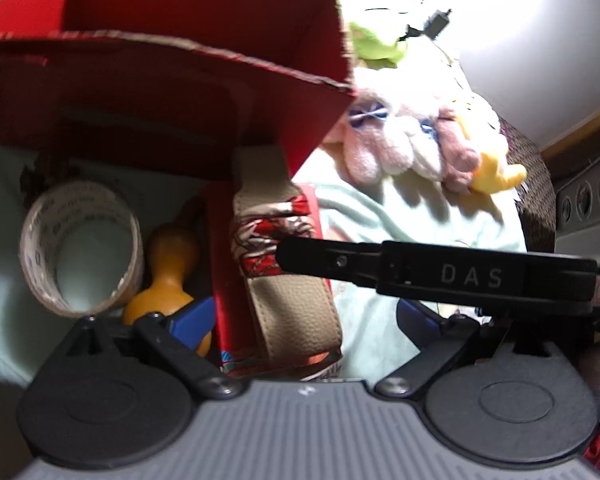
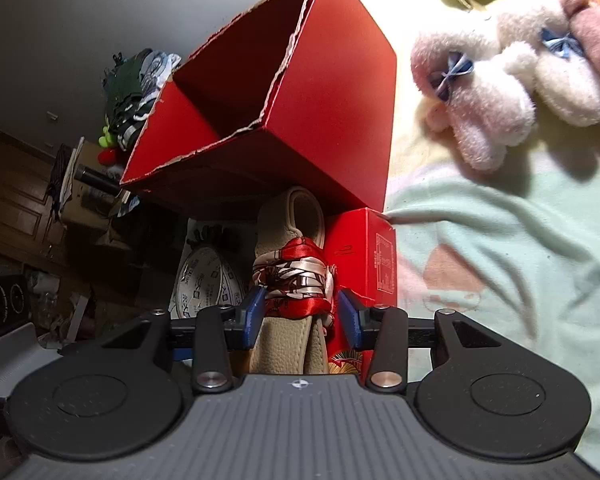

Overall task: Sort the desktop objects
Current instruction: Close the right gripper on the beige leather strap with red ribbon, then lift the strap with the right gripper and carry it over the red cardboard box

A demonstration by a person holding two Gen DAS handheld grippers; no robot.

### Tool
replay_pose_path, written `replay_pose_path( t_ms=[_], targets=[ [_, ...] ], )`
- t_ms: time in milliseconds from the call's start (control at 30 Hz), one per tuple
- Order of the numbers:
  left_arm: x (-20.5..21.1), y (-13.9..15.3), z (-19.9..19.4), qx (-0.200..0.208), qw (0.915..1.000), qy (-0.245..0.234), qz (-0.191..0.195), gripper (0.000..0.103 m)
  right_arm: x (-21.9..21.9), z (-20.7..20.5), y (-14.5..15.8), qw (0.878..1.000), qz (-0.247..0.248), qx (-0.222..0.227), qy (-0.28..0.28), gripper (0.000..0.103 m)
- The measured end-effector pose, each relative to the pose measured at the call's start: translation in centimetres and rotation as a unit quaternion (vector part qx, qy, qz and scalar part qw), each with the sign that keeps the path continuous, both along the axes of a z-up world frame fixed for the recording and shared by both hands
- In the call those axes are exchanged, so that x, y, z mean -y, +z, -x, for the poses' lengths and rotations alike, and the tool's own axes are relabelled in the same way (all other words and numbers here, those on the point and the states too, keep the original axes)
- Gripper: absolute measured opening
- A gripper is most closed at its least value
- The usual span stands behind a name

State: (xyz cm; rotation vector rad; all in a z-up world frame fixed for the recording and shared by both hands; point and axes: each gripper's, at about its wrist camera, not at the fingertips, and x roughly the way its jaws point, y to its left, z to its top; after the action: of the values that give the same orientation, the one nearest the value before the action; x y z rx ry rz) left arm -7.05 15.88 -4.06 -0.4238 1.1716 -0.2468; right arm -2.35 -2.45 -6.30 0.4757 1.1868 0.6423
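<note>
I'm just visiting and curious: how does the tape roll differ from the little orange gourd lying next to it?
The tape roll is a hollow ring that you can see through to the cloth; the orange gourd is solid. The tape roll is pale with printed writing, the gourd plain glossy orange. The tape roll looks wider than the gourd, which pinches to a narrow waist. Both rest on the pale green cloth, side by side, left of the red box.

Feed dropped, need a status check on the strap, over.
Left gripper: jaws open, holding nothing. Right gripper: jaws astride scarf-wrapped strap, grip unconfirmed. Tilted red box overhangs strap.
</note>
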Motion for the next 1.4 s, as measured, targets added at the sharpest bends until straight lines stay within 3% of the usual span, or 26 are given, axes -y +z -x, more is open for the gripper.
replay_pose_path(
  t_ms=[200,300,533,567,633,700,767,800,833,1167,1400],
  targets=[
    [1.2,-0.8,-0.4,-0.016,0.9998,-0.008,-0.007,0.090,-0.4,-0.9,-0.2,1.000,0.001,-0.018,0.023,0.040],
    [1.4,-1.5,-0.7,-0.030,0.9991,-0.022,0.019,0.096,-0.3,-1.1,-0.3,0.999,0.004,-0.024,0.034,0.037],
    [1.8,-1.4,-0.6,-0.030,0.9990,-0.027,0.018,0.100,0.3,-1.2,-0.9,0.999,-0.002,-0.034,0.042,0.033],
    [2.0,-1.4,-0.7,-0.031,0.9990,-0.030,0.013,0.098,0.4,-1.1,-1.0,0.998,-0.004,-0.035,0.042,0.033],
    [2.1,-1.0,-0.7,-0.028,0.9990,-0.033,-0.006,0.084,0.6,-1.0,-1.1,0.998,-0.006,-0.036,0.042,0.032],
    [2.3,-0.8,-0.8,-0.025,0.9988,-0.037,-0.018,0.079,0.7,-1.0,-0.9,0.999,-0.004,-0.030,0.043,0.030],
    [2.3,-0.8,-0.8,-0.027,0.9985,-0.038,-0.028,0.067,0.9,-0.9,-0.8,0.999,-0.003,-0.028,0.042,0.030],
    [2.3,-0.7,-0.8,-0.026,0.9982,-0.040,-0.036,0.056,1.0,-0.9,-0.9,0.999,-0.003,-0.028,0.041,0.030],
    [2.3,-0.5,-0.7,-0.025,0.9979,-0.047,-0.036,0.052,1.2,-0.9,-0.8,0.999,-0.003,-0.027,0.039,0.030],
    [4.5,2.3,-0.1,0.017,0.9921,-0.117,-0.040,0.052,4.6,-0.2,0.3,0.999,-0.022,-0.041,0.012,0.029],
    [7.4,6.0,-0.8,0.084,0.9789,-0.179,-0.050,0.052,8.3,1.1,3.8,0.999,-0.033,0.008,-0.029,0.028]
  ],
)
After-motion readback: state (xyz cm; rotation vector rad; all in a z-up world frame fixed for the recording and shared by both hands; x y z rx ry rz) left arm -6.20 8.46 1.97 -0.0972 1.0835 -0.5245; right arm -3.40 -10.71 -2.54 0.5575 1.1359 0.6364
